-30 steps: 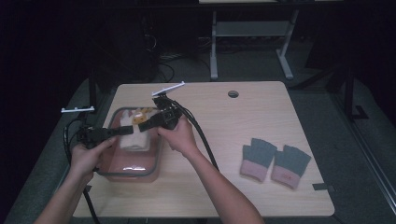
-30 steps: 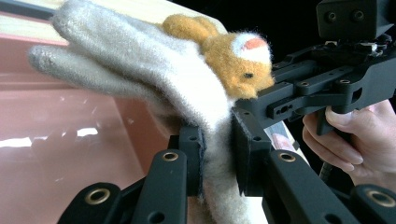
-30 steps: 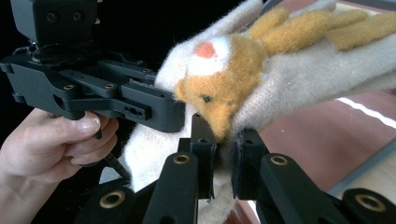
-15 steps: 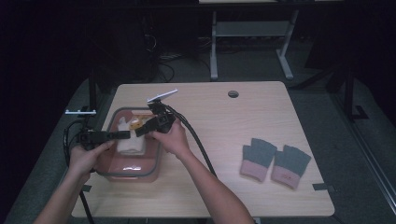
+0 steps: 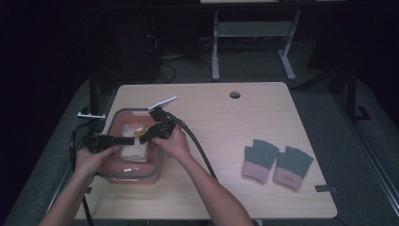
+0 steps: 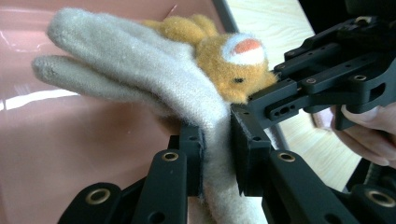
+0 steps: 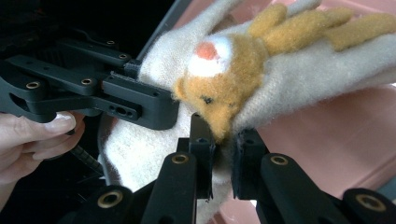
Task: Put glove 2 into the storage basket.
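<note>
A cream knitted glove (image 5: 133, 143) (image 6: 140, 70) (image 7: 299, 88) with an orange plush animal face (image 6: 233, 65) (image 7: 219, 79) hangs over the pink bin (image 5: 123, 168). My left gripper (image 5: 123, 140) (image 6: 217, 149) is shut on the glove's cuff edge from the left. From the right, my right gripper (image 5: 145, 137) (image 7: 223, 158) is shut on the same glove just under the plush face. The two grippers nearly touch. The glove's fingers spread out over the bin's pink floor (image 6: 70, 140).
The bin has a grey rim (image 5: 160, 155) and stands at the wooden table's (image 5: 226, 136) left front. A pair of grey gloves with pink cuffs (image 5: 277, 162) lies at the right. A cable hole (image 5: 235, 94) sits near the far edge. Cables trail from both grippers.
Both grippers have sunk a little with the glove, bringing it lower over the bin. Their grip on it is unchanged.
</note>
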The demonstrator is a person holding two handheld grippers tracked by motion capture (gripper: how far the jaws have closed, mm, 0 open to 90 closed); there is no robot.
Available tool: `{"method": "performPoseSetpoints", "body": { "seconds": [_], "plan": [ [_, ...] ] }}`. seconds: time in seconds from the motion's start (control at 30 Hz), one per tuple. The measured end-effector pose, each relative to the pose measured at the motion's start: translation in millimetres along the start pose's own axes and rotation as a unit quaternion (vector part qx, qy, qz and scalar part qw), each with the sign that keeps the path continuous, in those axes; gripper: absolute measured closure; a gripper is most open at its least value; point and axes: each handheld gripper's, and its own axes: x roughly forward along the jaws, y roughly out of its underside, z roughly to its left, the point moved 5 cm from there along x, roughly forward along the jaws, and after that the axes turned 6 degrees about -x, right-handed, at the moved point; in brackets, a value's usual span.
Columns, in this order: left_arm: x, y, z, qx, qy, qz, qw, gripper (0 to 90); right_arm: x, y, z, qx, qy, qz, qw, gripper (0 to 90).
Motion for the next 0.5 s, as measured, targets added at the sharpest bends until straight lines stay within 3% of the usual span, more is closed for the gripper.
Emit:
{"method": "performPoseSetpoints", "body": {
  "seconds": [0.3, 0.43, 0.5],
  "plan": [
    [8.2, 4.1, 1.6, 0.014, -0.044, 0.025, 0.9986, 76.5, 8.4, 4.3, -4.0, 0.004, 0.018, 0.027, 0.9995, 78.9],
    [10.1, 5.6, 3.2, 0.009, -0.051, 0.026, 0.9983, 76.6, 8.3, 5.5, -4.3, -0.002, 0.03, 0.031, 0.9991, 78.2],
    [13.3, 7.6, 5.7, 0.01, -0.067, 0.029, 0.9973, 76.8, 7.3, 7.4, -3.2, -0.006, 0.042, 0.037, 0.9984, 77.5]
  ]
}}
